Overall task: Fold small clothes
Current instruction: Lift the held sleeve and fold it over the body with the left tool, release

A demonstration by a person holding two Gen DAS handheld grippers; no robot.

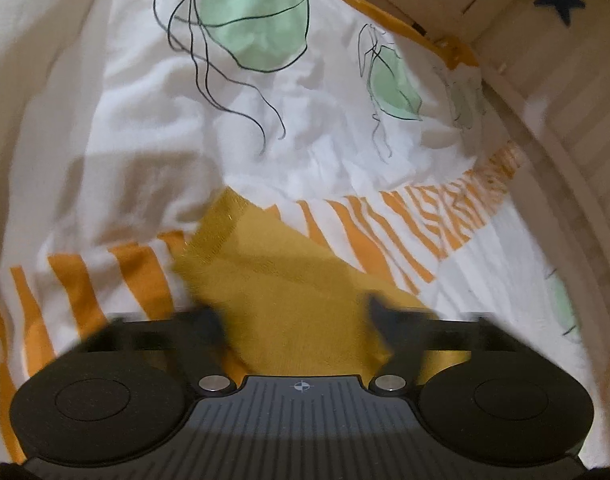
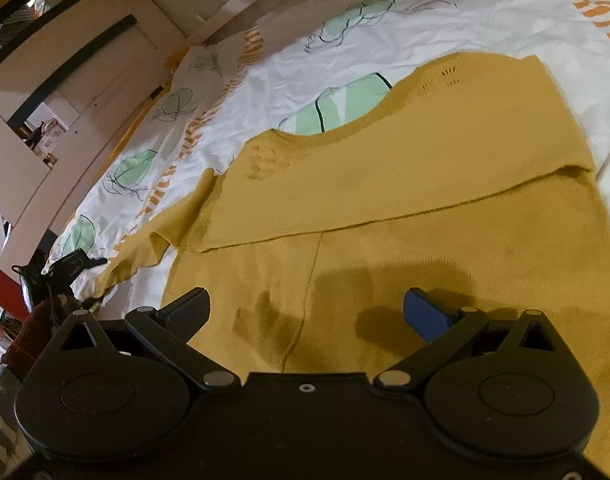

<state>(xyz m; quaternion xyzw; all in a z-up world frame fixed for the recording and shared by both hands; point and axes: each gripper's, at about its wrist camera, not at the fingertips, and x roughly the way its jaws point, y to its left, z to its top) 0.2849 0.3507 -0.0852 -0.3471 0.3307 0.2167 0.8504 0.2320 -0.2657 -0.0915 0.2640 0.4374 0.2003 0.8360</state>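
Here, in the left wrist view, my left gripper point(image 1: 297, 320) stands with its fingers spread wide and a blurred sleeve end of the mustard sweater point(image 1: 273, 280) lying between them, not yet pinched; the blur makes it hard to say whether either pad touches the knit. That sleeve rests on the white bedsheet point(image 1: 145, 120) with its green jellyfish print and orange stripes. In the right wrist view, my right gripper point(image 2: 307, 312) is likewise wide apart and empty, hovering low over the sweater's point(image 2: 405, 184) body near a vertical seam. The garment lies spread flat on the sheet point(image 2: 445, 24), already doubled over once along a crosswise fold line, with one sleeve point(image 2: 161, 236) trailing off to the side, where my left gripper point(image 2: 71, 264) is dimly seen. I judge the step in hand is taking that loose sleeve. Next I should close the left fingers on its cuff and carry it across the body, while the right holds the folded cloth flat.
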